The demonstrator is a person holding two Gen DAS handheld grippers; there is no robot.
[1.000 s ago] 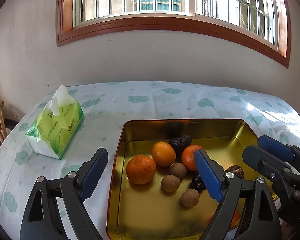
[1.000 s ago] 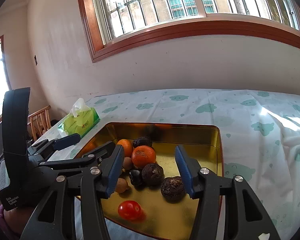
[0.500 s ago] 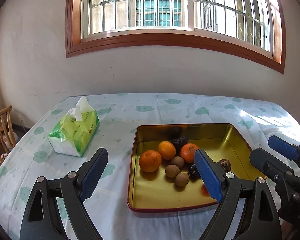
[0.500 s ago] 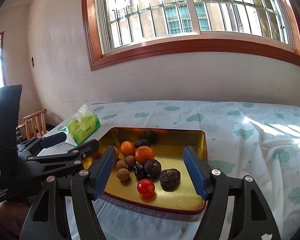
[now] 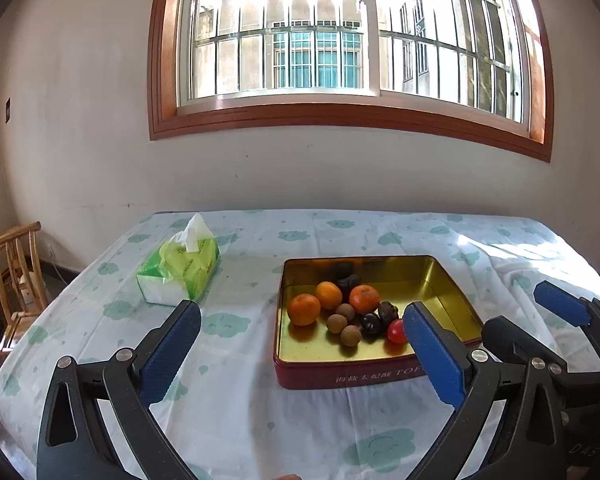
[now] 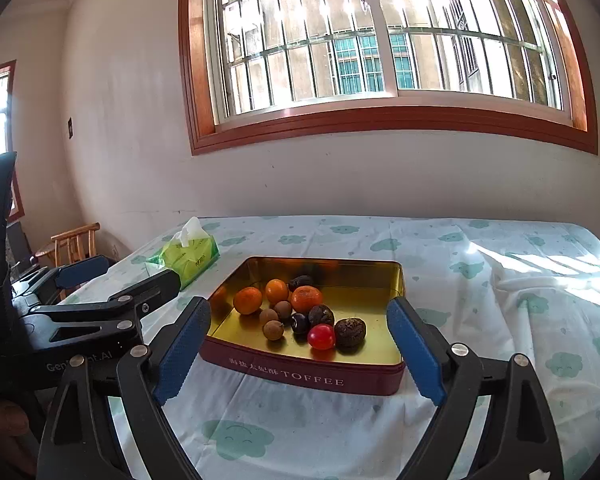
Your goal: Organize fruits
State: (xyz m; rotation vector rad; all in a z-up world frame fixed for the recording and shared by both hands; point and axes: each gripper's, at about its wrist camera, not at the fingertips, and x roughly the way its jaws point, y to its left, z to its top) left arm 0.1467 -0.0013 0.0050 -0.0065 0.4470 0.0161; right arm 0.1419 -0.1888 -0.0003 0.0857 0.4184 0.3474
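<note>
The right gripper (image 6: 296, 350) has just been spreading its jaws, which now stand wide apart with nothing between the pads, framing the near wall of the toffee tin (image 6: 312, 376) from a short way back. The left gripper (image 5: 300, 354), whose jaws have also just been widening, is likewise empty and hangs beside it over the cloud-print tablecloth (image 5: 240, 400). The fruit lies clustered in the left half of the tin: three tangerines (image 6: 247, 300), three brown longans (image 6: 273, 330), a dark plum (image 6: 300, 322), a cherry tomato (image 6: 321, 336) and two wrinkled dark fruits (image 6: 350, 332), most of them touching a neighbour. The packing is the chief hazard: a pad lowered onto one fruit would probably nudge the next, and round fruit on a smooth metal floor rolls readily. The tomato, likely soft, could split under a firm pinch. The shallow tin could slide on the loose cloth if a finger catches its rim, and the two grippers, close together, might foul each other. The tissue pack (image 5: 180, 274) stands well clear to the left.
</note>
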